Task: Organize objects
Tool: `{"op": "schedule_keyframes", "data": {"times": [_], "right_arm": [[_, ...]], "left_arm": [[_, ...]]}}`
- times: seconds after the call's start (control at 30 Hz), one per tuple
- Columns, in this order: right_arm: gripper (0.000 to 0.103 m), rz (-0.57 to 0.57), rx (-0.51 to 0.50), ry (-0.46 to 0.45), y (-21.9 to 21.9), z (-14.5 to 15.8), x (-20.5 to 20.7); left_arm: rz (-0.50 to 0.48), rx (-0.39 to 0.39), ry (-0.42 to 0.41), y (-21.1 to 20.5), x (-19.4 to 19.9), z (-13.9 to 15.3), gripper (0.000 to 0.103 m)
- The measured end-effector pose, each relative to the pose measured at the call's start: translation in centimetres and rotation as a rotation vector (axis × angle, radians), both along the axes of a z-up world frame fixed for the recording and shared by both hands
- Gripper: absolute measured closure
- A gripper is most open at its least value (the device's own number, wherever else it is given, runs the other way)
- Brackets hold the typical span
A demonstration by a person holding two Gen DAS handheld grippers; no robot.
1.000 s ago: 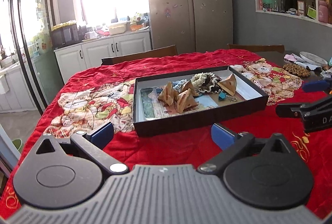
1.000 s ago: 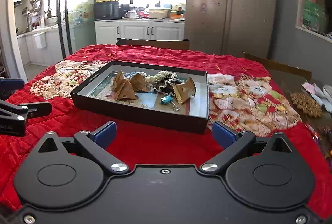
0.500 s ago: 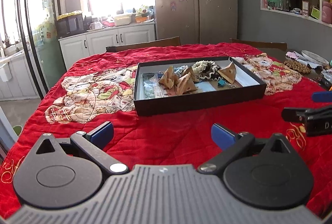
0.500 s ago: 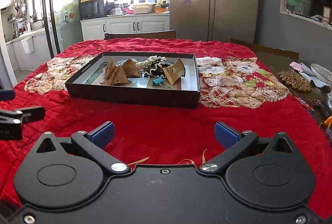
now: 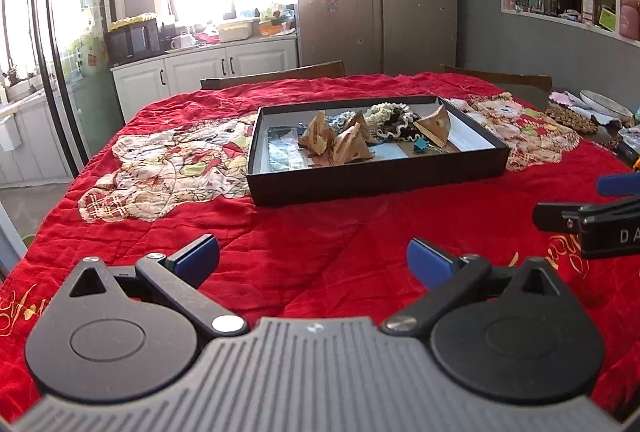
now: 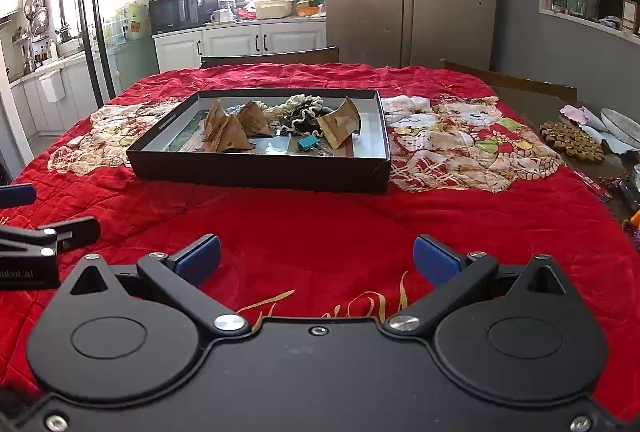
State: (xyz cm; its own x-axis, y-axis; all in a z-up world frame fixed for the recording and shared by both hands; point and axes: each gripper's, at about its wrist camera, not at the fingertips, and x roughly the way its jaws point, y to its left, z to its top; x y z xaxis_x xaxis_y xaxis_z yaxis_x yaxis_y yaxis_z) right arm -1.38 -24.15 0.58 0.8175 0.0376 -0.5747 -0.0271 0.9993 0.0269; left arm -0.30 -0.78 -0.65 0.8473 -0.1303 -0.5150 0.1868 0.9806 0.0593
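Note:
A shallow black box (image 5: 376, 175) (image 6: 260, 175) sits mid-table on a red quilted cloth. Inside lie several brown triangular paper pouches (image 5: 352, 147) (image 6: 230, 137), a heap of cream and dark crocheted lace (image 5: 394, 117) (image 6: 302, 109), a teal binder clip (image 5: 422, 145) (image 6: 309, 142) and flat cards. My left gripper (image 5: 313, 258) hangs open over bare cloth well short of the box. My right gripper (image 6: 317, 258) is open too, equally far back, nothing between its fingers. Each gripper shows at the edge of the other's view.
The red cloth (image 6: 320, 224) with cartoon-animal patches covers the table. At the right edge lie a wooden bead trivet (image 6: 572, 143), a plate (image 6: 622, 121) and small clutter. Chair backs (image 6: 272, 56) stand behind the table, then cabinets and a fridge.
Both grippers have drawn back from the box, which now sits farther away and smaller in both views. Both stay open throughout.

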Motion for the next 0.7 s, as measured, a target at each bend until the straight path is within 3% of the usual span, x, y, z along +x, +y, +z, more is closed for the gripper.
{"op": "schedule_keyframes", "data": {"times": [0.7], "right_arm": [[0.0, 0.025, -0.006, 0.023, 0.62, -0.57, 0.24]], "left_arm": [[-0.015, -0.001, -0.007, -0.24, -0.37, 0.31, 0.0]]}}
